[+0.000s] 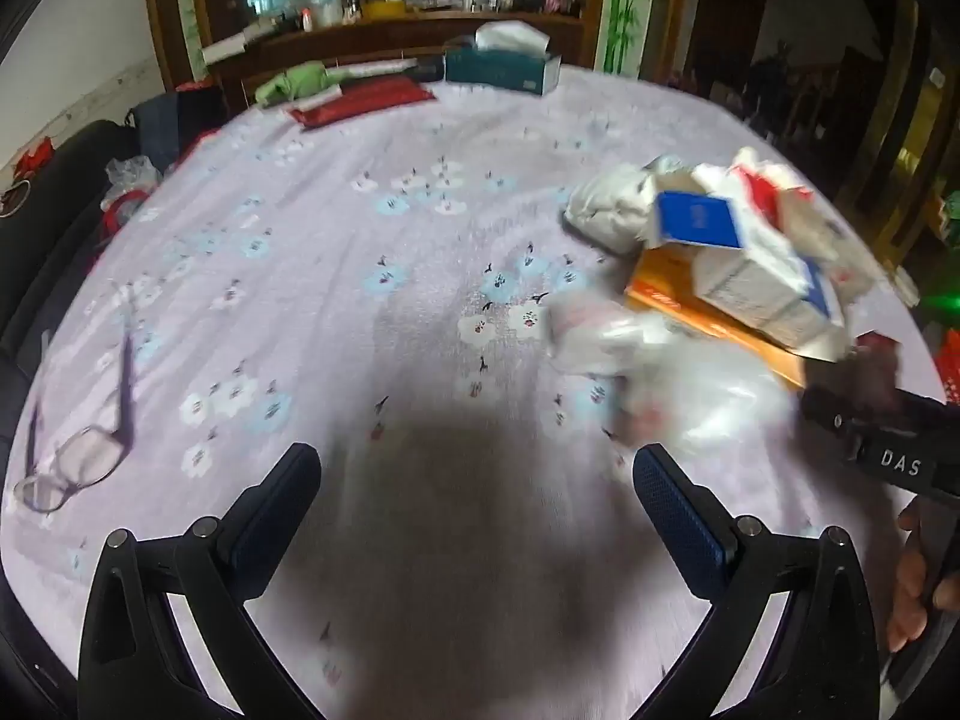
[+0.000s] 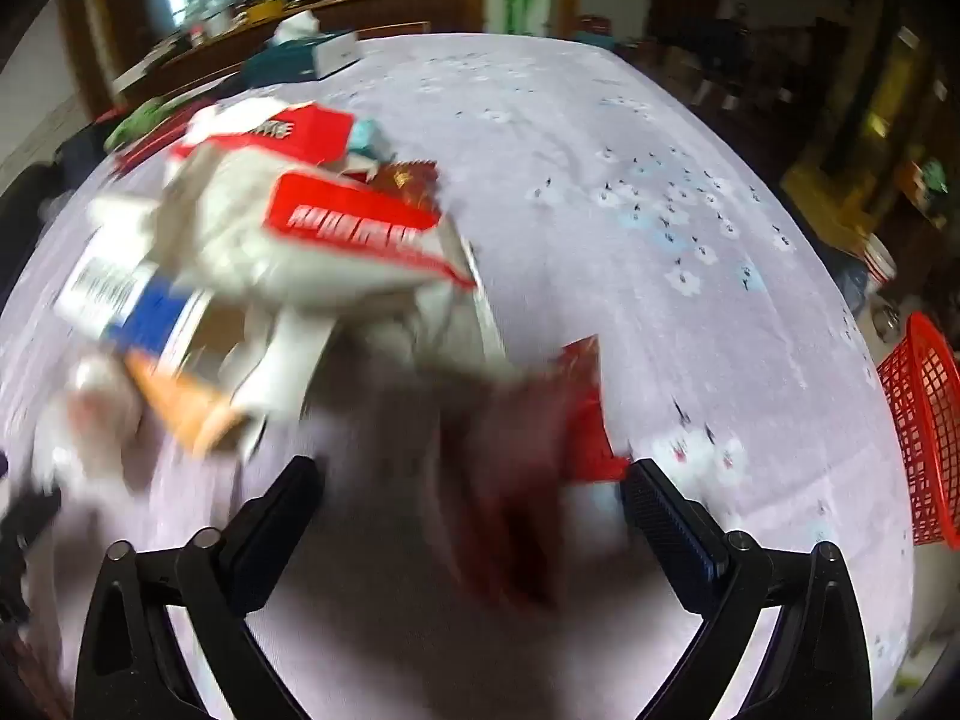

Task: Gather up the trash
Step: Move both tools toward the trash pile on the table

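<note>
Trash pile [image 1: 720, 264] of crushed cartons and wrappers lay uncollected near the table's [image 1: 360, 240] right edge, red basket [image 2: 924, 444] beyond that edge, left gripper [image 1: 477, 483] and right gripper [image 2: 474, 495] both spread apart, holding nothing.

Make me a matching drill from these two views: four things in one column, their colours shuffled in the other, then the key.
1. eyeglasses
2. tissue box
3. mesh basket
4. tablecloth

A. red
B. lilac with flowers
C. purple frame
D. teal

Pairs: 1-C, 2-D, 3-A, 4-B
</note>
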Demonstrator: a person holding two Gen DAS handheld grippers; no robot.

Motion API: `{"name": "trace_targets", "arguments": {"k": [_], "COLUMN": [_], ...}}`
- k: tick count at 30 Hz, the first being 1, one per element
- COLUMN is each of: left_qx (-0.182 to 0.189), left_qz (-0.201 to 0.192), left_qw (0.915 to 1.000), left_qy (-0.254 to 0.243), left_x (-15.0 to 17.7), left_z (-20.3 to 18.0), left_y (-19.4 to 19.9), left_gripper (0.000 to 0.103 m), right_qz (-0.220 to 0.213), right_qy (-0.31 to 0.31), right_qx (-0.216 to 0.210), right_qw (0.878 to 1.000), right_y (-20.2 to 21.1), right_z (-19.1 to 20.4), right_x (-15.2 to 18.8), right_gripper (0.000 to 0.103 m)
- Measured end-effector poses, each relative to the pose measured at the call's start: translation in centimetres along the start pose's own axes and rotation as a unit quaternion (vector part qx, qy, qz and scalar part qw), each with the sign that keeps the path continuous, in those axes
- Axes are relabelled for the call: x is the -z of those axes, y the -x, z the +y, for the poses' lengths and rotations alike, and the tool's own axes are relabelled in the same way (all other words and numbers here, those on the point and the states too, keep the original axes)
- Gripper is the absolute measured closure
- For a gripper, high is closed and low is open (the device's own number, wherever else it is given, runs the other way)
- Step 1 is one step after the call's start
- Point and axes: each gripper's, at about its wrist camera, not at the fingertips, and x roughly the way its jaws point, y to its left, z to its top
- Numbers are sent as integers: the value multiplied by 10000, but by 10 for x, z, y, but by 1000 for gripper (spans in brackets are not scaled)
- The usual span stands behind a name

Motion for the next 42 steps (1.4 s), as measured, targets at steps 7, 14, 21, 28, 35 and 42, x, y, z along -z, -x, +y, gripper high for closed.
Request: {"name": "trace_targets", "arguments": {"k": [7, 14, 21, 28, 35, 42], "left_qx": [136, -1, -129, -216, -228, -203], "left_qz": [-963, -1769, -2074, -2154, -2056, -1979], "left_qw": [9952, 9841, 9779, 9762, 9782, 9798], "left_qy": [-103, -171, -223, -152, -195, -191], "left_x": [25, 47, 72, 79, 81, 80], "left_z": [-25, -66, -88, -88, -89, -89], "left_y": [64, 108, 126, 133, 125, 122], "left_gripper": [0, 0, 0, 0, 0, 0], "right_qz": [-895, -1917, -2015, -2266, -2183, -2174], "right_qy": [187, 187, -106, -233, -198, -167], "right_qx": [-667, -463, -368, -22, 55, 113], "right_qw": [9936, 9802, 9787, 9737, 9757, 9759], "right_y": [80, 136, 146, 156, 151, 149], "right_z": [-30, -47, -63, -68, -67, -66], "right_x": [43, 84, 110, 120, 119, 119], "right_gripper": [3, 5, 21, 21, 21, 21]}}
